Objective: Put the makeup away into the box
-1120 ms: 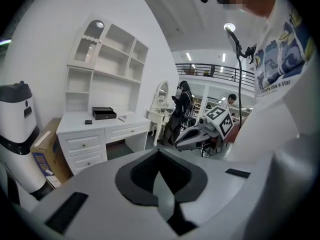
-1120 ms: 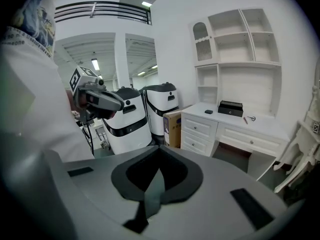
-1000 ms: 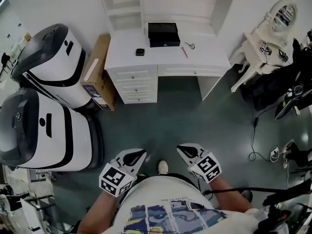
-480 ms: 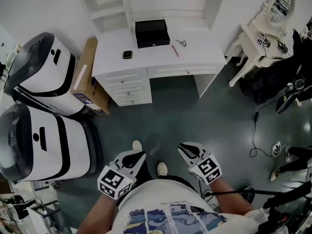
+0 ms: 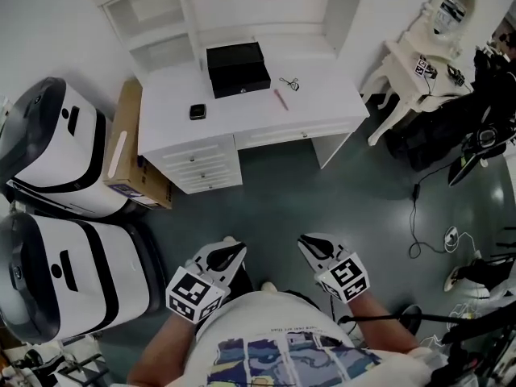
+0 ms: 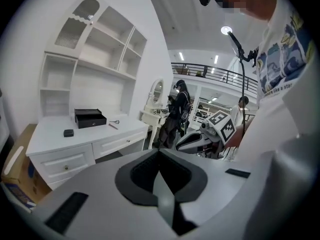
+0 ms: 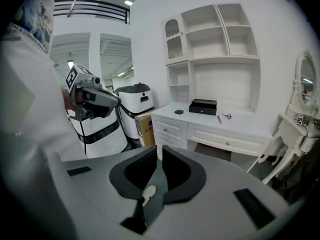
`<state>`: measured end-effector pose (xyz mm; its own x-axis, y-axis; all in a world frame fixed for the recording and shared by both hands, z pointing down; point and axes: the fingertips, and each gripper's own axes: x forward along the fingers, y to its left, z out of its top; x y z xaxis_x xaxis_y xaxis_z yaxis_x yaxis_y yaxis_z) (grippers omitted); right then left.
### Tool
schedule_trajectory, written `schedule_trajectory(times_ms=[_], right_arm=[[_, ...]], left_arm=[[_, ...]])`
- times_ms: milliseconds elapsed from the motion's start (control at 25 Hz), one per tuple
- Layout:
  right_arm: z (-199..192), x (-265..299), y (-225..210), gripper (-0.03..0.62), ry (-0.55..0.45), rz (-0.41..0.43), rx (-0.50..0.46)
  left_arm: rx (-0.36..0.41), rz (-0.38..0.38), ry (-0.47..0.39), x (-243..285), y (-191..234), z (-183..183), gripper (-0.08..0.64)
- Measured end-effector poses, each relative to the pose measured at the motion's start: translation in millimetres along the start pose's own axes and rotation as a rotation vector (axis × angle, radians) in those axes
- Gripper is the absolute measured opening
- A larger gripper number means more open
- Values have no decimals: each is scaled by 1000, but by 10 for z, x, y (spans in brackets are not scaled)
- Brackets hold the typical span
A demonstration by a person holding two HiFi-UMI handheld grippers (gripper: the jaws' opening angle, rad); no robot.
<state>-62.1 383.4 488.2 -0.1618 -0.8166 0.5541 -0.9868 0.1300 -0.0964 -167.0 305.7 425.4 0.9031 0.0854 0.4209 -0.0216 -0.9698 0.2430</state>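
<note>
Both tongs are held low in front of the person's torso, above the dark floor (image 5: pixel 322 192) and well apart from the table. Left tongs (image 5: pixel 235 251): jaws together, nothing between them. Right tongs (image 5: pixel 305 241): jaws have just been opening and stand a narrow slit apart, nothing between them. Further out, the white table (image 5: pixel 322 111) carries the makeup. A small dark case (image 5: pixel 197 111) lies left of the black box (image 5: pixel 238 68). A pink stick (image 5: pixel 280 99) and a metal curler (image 5: pixel 289 82) lie right of it. The box stands at the rear, below the shelf unit (image 5: pixel 161 14).
</note>
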Motion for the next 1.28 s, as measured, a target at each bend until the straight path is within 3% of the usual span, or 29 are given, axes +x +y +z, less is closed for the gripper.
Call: schedule_trajectory(times_ms=[160, 440, 680, 920, 1040, 1280], right_arm=[[313, 343, -193, 49, 8, -29, -7], [785, 1004, -311, 49, 26, -39, -19], [1114, 1378, -412, 50, 29, -46, -27], [1319, 1743, -636, 55, 47, 2, -71], [1419, 2010, -820, 90, 55, 55, -111], [1779, 2690, -1243, 152, 72, 203, -219]], left_arm=[[16, -32, -13, 60, 431, 223, 15], [18, -45, 1, 2, 1217, 309, 15], [-8, -58, 2, -17, 1634, 351, 15], [-47, -37, -22, 97, 1956, 469, 15], [-51, 4, -24, 203, 2140, 560, 15], [-84, 167, -50, 353, 2673, 911, 15]])
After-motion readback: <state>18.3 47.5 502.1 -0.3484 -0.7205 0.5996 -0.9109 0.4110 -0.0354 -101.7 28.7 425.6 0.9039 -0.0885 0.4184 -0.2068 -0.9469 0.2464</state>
